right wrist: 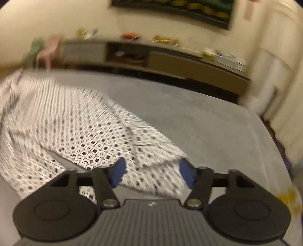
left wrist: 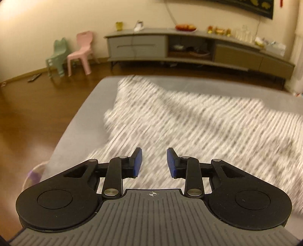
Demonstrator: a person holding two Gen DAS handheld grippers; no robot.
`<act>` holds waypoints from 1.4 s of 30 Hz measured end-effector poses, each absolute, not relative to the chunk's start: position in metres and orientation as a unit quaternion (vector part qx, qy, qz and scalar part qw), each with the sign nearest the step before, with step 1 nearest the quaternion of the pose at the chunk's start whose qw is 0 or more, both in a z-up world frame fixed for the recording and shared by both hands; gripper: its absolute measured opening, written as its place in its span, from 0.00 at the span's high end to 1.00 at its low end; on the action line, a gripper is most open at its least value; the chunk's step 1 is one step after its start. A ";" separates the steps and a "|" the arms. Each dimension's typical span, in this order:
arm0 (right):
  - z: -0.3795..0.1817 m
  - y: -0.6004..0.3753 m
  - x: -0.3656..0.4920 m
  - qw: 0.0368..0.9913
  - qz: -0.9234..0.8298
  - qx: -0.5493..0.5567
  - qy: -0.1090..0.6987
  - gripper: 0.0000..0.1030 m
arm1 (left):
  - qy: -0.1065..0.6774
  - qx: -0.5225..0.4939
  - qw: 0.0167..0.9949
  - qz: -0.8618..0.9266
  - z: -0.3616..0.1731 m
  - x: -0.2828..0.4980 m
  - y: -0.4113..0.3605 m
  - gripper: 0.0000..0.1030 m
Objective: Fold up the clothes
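A white garment (left wrist: 189,121) with a small dark square print lies spread on a grey surface (left wrist: 83,117), blurred by motion. My left gripper (left wrist: 154,162) hovers over the cloth's near part, its blue pads (left wrist: 138,162) apart with nothing pinched between them. In the right wrist view the same garment (right wrist: 79,132) lies to the left and centre, a folded corner reaching toward me. My right gripper (right wrist: 152,173) stands open over that corner; the blue pads (right wrist: 118,174) sit wide on either side of the cloth without pressing it.
Beyond the grey surface (right wrist: 208,123) is wooden floor (left wrist: 28,113). A long low cabinet (left wrist: 189,47) with dishes and bottles stands along the far wall. A pink chair (left wrist: 81,53) and a green chair (left wrist: 56,56) stand at the left. A dark picture (right wrist: 180,9) hangs above.
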State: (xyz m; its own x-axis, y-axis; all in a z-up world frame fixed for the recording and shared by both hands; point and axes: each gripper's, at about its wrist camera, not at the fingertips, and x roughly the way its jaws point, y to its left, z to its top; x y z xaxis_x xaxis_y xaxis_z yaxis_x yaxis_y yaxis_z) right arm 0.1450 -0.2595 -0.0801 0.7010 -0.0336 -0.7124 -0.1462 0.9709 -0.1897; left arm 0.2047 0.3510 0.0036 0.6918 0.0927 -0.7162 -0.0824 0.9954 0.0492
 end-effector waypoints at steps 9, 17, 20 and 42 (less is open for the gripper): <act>-0.072 -0.295 0.252 0.898 -0.041 -0.101 0.427 0.99 | 0.413 -0.033 0.906 0.089 -0.036 0.188 0.410 0.77; -0.035 -0.355 0.248 0.909 -0.115 0.138 0.375 0.50 | 0.381 -0.041 0.915 0.130 -0.028 0.151 0.431 0.55; -0.041 -0.342 0.180 0.907 -0.028 0.165 0.387 0.39 | 0.382 -0.050 0.915 0.123 -0.034 0.147 0.443 0.48; -0.047 -0.284 0.001 0.914 0.032 0.044 0.402 0.99 | 0.309 -0.170 0.934 0.063 0.035 0.156 0.465 1.00</act>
